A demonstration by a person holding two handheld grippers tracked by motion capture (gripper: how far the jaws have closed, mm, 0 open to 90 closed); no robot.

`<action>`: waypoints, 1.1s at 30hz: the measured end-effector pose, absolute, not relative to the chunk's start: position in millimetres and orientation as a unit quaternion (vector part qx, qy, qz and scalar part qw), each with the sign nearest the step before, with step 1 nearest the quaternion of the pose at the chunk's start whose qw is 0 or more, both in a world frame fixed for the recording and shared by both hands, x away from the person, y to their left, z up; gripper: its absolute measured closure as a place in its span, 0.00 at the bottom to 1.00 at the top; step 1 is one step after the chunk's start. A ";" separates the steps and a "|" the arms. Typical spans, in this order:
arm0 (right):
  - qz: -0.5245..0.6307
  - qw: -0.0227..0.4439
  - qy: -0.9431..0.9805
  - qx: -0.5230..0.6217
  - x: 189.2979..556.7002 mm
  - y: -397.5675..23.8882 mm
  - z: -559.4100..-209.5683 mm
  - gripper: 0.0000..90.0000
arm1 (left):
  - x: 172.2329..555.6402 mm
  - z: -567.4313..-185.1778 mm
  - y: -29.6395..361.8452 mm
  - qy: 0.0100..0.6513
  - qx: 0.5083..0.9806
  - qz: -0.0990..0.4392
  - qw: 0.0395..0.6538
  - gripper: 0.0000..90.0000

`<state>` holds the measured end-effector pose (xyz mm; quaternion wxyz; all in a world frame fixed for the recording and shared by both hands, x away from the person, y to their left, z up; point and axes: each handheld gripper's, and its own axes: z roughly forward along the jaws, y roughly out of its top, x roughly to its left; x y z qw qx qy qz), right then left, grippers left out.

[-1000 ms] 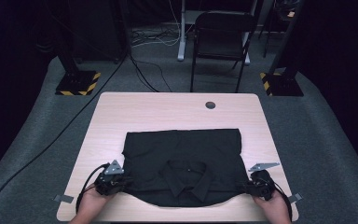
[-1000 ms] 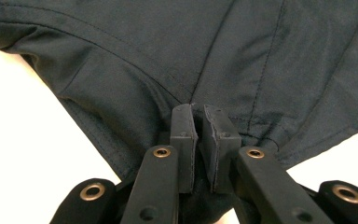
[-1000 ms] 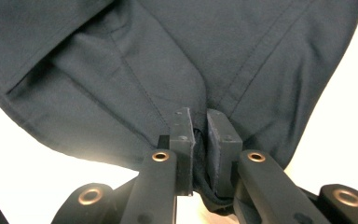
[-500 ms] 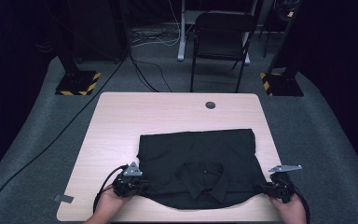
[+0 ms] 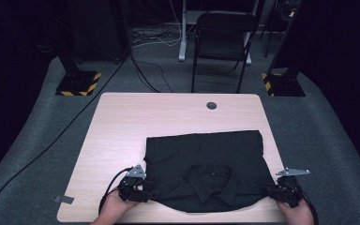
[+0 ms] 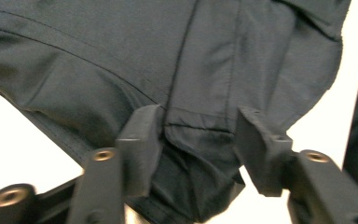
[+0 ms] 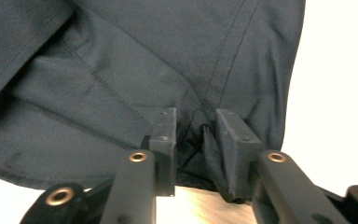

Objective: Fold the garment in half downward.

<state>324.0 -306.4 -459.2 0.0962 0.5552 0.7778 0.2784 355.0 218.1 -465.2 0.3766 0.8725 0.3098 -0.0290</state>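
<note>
Black shirt point(image 5: 206, 168), folded — wooden table point(image 5: 122, 136), near edge

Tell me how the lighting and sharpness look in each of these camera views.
High view: table well lit, room around it nearly black, shirt dark with few details. Left gripper view: shirt softly blurred, table blown out to white. Right gripper view: seams fairly clear, jaws close and soft, table washed out at right.
</note>
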 end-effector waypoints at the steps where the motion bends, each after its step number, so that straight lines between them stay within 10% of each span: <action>1: 0.280 0.095 0.780 0.552 324.3 -306.4 -459.4 0.71 | 354.6 -464.0 219.0 0.307 0.873 -0.029 0.377 0.47; 15: 0.284 0.085 0.791 0.536 324.1 -298.4 -459.9 0.47 | 369.1 -435.9 224.8 0.309 0.863 0.020 0.399 0.17; 33: 0.307 0.066 0.783 0.537 322.4 -297.4 -462.5 0.30 | 414.4 -428.8 225.7 0.383 0.823 0.053 0.417 0.09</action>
